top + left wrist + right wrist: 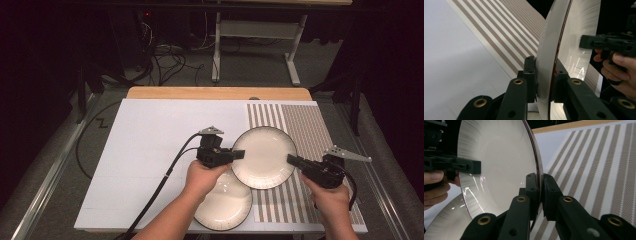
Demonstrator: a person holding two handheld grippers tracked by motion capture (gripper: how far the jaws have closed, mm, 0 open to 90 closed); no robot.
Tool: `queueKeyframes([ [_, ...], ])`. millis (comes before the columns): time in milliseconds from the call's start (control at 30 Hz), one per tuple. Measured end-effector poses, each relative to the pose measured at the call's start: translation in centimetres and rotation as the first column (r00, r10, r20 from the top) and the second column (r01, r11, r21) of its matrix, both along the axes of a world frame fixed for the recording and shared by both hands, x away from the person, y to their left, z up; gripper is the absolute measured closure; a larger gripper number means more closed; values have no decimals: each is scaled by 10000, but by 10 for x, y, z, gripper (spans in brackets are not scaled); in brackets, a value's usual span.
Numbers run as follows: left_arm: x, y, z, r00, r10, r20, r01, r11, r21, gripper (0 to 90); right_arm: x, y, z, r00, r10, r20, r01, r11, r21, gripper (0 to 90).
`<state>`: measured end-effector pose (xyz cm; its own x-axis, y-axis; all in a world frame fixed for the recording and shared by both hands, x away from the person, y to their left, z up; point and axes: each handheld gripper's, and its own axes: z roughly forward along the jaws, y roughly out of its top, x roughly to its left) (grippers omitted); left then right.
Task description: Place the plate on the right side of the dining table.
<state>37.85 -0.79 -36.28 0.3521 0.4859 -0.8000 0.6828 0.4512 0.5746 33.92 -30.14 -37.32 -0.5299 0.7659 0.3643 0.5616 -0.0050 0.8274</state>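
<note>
A white plate with a dark rim (264, 156) hangs above the table, held by both grippers. My left gripper (240, 154) is shut on its left rim, and the left gripper view shows the pads (530, 75) pinching the edge of the plate (574, 30). On the opposite rim my right gripper (291, 159) is shut too, its jaws clamped on the plate (499, 157) in the right gripper view. A second matching plate (225, 202) lies flat on the table, partly under the raised one and my left hand.
A brown-and-white striped placemat (310, 125) covers the table's right side, below the raised plate. A white board (150, 140) covers the rest, with a wooden table edge (215, 93) at the back. Cables and a desk frame (292, 65) stand on the floor beyond.
</note>
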Motion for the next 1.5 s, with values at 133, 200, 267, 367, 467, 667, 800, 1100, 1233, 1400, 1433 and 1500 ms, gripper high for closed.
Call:
queueKeyframes([
  [133, 7, -16, -1, 9998, -153, -106, 155, 9997, 207, 777, 1, -12, -2, 9997, -222, -53, 222, 9998, 10, 870],
  [200, 11, -24, -2, 9996, -202, -190, 208, 9994, 291, 774, 2, -19, -3, 9992, -393, -76, 394, 9992, 42, 870],
  [267, 15, -30, -3, 9995, -252, -209, 260, 9990, 369, 770, 2, -24, -4, 9985, -545, -97, 545, 9985, 50, 871],
  [367, 22, -40, -5, 9995, -238, -204, 250, 9980, 587, 761, 4, -31, -5, 9970, -771, -95, 771, 9970, -5, 871],
  [467, 30, -48, -5, 9992, -290, -271, 308, 9972, 685, 757, 7, -36, -7, 9955, -945, -110, 945, 9955, -15, 871],
  [667, 43, -68, -11, 9984, -319, -459, 359, 9953, 904, 744, 11, -48, -11, 9898, -1414, -183, 1412, 9899, -122, 871],
  [800, 51, -78, -17, 9975, -320, -629, 383, 9940, 1028, 732, 13, -55, -15, 9852, -1700, -234, 1693, 9852, -274, 871],
  [1100, 63, -94, -27, 9951, -335, -930, 440, 9926, 1133, 720, 18, -65, -19, 9779, -2080, -222, 2064, 9768, -577, 870],
  [1233, 65, -102, -29, 9943, -311, -1019, 434, 9918, 1202, 717, 18, -69, -21, 9756, -2187, -188, 2169, 9737, -702, 869],
  [1400, 68, -113, -29, 9942, -370, -1012, 514, 9882, 1442, 712, 17, -77, -24, 9710, -2385, -144, 2370, 9689, -706, 869],
  [1433, 69, -114, -30, 9940, -373, -1032, 526, 9874, 1496, 712, 17, -78, -25, 9702, -2418, -167, 2402, 9683, -685, 868],
  [1500, 69, -117, -31, 9938, -342, -1060, 505, 9865, 1556, 711, 17, -80, -26, 9688, -2472, -182, 2453, 9666, -742, 867],
])
